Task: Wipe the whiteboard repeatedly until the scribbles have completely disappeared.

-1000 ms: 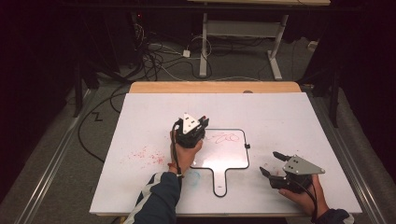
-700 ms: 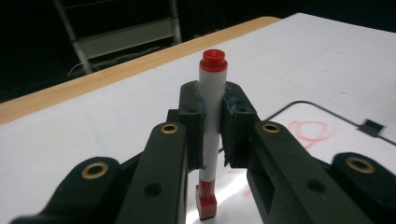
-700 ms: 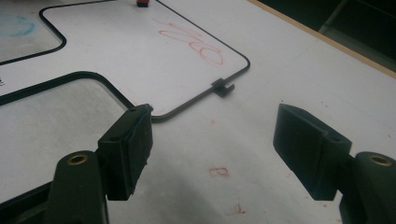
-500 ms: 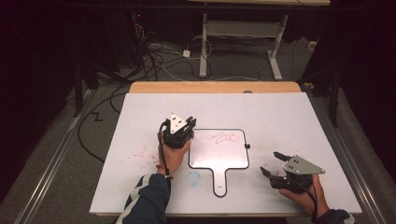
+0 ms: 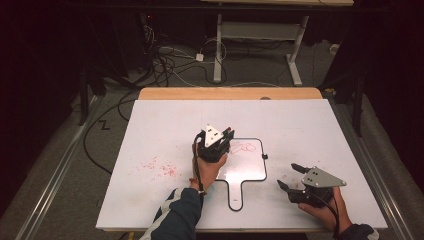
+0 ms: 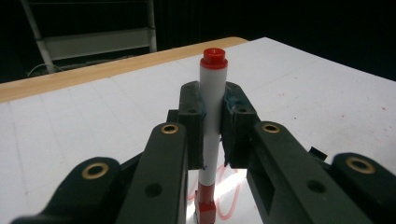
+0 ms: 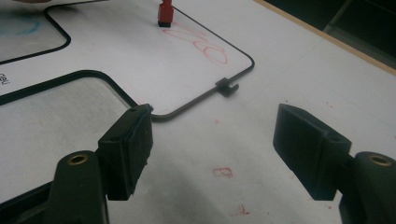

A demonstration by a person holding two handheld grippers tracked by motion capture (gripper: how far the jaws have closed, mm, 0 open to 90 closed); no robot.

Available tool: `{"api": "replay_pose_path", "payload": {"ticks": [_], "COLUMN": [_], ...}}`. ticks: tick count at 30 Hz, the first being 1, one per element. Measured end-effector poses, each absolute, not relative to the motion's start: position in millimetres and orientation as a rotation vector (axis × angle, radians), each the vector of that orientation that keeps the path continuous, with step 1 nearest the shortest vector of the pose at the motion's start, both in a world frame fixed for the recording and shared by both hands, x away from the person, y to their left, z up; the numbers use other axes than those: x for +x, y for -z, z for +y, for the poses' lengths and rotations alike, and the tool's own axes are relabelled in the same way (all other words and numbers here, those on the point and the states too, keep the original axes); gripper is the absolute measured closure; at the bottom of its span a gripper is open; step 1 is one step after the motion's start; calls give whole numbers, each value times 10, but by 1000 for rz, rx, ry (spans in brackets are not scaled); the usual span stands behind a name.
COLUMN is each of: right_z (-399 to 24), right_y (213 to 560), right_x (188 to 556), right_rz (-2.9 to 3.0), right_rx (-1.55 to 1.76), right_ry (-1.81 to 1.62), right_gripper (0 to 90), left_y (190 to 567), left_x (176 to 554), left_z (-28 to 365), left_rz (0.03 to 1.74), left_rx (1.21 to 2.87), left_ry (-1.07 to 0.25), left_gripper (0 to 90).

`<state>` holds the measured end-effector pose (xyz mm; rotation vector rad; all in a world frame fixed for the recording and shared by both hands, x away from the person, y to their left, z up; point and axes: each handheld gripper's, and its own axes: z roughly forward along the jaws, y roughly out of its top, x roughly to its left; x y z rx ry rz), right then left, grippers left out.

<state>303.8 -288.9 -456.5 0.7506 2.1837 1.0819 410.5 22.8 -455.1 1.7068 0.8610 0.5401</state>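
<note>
Clearly, my left gripper [image 6: 212, 126] pinches the red marker [image 6: 212, 88] upright, pads pressed on its white barrel. I see its red cap end on top, and its red tip at the small whiteboard [image 5: 250, 167] beside red scribbles [image 7: 201, 44]; the jaws hide most of the barrel, and I cannot make out what is written. Just beside the whiteboard's right edge, my right gripper [image 7: 212, 144] rests with jaws spread, nothing between them.

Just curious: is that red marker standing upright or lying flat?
Upright. The left gripper clamps the marker vertically, tip down on the small whiteboard.
</note>
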Motion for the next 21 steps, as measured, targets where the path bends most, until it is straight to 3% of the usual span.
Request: {"api": "replay_pose_path", "payload": {"ticks": [11,21], "right_z": [-2920,-2926], "right_y": [4535,4529], "right_x": [3022,3019], "right_rz": [2166,2168], "right_rx": [750,744], "right_ry": [-1076,-1086], "right_gripper": [293,293], "left_y": [4525,4509], "left_x": [4282,4343], "left_z": [373,-21], "left_rz": [903,845], "left_rx": [1740,1760], "left_ry": [-630,-570], "left_gripper": [786,786]}}
